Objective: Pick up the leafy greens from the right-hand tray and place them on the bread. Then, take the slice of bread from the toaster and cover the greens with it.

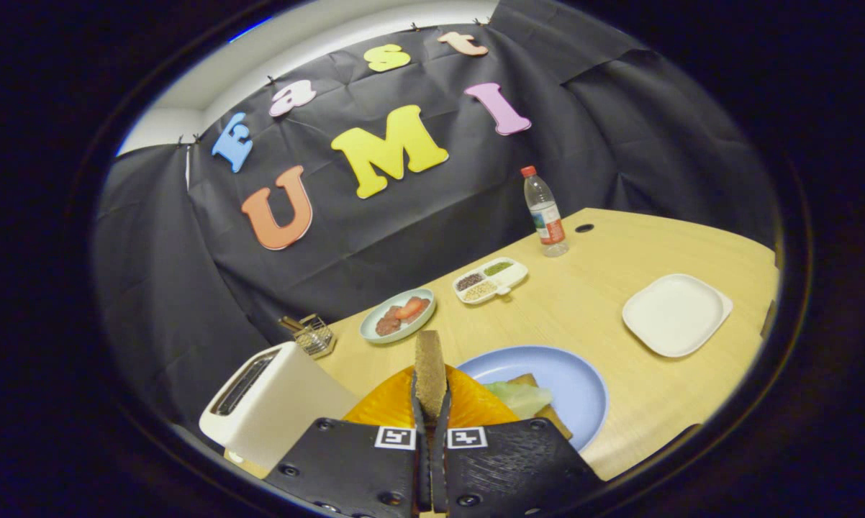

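My gripper (430, 410) is shut on a brown slice of bread (429, 370), held edge-on and upright between both fingers, lifted above the table. Just to the right of the fingers lies a blue plate (573, 381) with a slice of bread (548, 416) on it and pale leafy greens (520, 397) on top of that slice. The white toaster (270, 406) stands to the left of the fingers, its slots showing dark. Behind the held slice lies an orange plate (389, 406), partly hidden by the fingers.
Beyond the fingers sit a pale green dish (371, 332) with red slices, a white divided dish of seeds (490, 279) and a water bottle (545, 214). A white square plate (676, 314) lies at the right. A small wire rack (314, 334) stands behind the toaster.
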A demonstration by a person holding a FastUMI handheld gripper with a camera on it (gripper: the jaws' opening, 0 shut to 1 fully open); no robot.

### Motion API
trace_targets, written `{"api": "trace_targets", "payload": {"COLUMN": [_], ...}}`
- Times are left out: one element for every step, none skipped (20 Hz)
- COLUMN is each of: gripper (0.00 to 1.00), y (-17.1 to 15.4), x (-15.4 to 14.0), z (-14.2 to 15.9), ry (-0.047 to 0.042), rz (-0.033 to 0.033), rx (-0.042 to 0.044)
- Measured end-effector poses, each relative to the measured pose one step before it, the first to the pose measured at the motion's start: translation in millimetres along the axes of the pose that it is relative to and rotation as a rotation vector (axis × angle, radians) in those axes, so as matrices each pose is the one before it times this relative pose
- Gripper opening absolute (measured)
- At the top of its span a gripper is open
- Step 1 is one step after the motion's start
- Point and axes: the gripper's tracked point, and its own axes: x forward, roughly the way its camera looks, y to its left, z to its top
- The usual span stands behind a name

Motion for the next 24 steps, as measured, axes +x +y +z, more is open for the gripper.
{"api": "trace_targets", "payload": {"gripper": [0.04, 0.06, 0.1, 0.11, 0.11, 0.15, 0.18, 0.21, 0.23, 0.29, 0.34, 0.39, 0.44, 0.49, 0.55, 0.62, 0.68, 0.74, 0.8, 0.83, 0.85, 0.87, 0.89, 0.89], "y": [-7.36, -6.27, -4.71, -4.45, -6.07, -5.47, -4.82, -4.21, -3.23, -4.91, -4.49, -2.73, -2.94, -4.22, -4.71, -1.31, -0.46, 0.09, -0.29, -0.71, 0.9, 2.12, 2.44, 3.09], "x": [3.12, -1.3, 1.9, -1.03, 0.66, 0.0, 2.84, -0.69, 1.93, -0.33, 2.45, -0.44, 0.45, -0.29, -2.31, 1.71, -0.44, -3.78, -2.44, -2.31, -3.86, -4.83, -5.97, -7.44], "z": [-0.4, -1.06, -0.46, -0.34, -0.35, -1.2, -4.08, -4.02, -3.07, -3.57, -2.57, -1.77, 0.07, -1.49, 1.31, 1.44, 2.97, 3.41, 3.81, 5.13, 5.78, 6.3, 7.34, 10.37], "ry": [0.00084, 0.00183, 0.0028, 0.00265, 0.00023, 0.00446, 0.011, 0.01147, 0.0105, 0.01117, 0.00915, 0.00741, 0.00372, 0.00334, -0.00067, -0.00316, -0.00721, -0.00967, -0.01215, -0.01545, -0.01775, -0.01888, -0.02241, -0.03067], "rz": [-0.0093, -0.00905, -0.00511, -0.00521, -0.0085, -0.00611, -0.00653, -0.0044, -0.00496, -0.00892, -0.00676, -0.00287, -0.00659, -0.01412, -0.0136, -0.00135, 0.00311, 0.00444, -0.00154, -0.00006, 0.0011, 0.00252, 0.00366, 0.00318], "rx": [-0.00103, 0.0004, 0.00105, 0.00206, 0.00223, 0.0041, 0.00114, 0.00242, -0.00149, -0.00395, -0.00405, -0.0026, -0.0047, -0.01655, -0.01983, -0.0126, -0.00787, -0.00943, -0.01362, -0.01649, -0.01367, -0.01438, -0.02001, -0.02375]}}
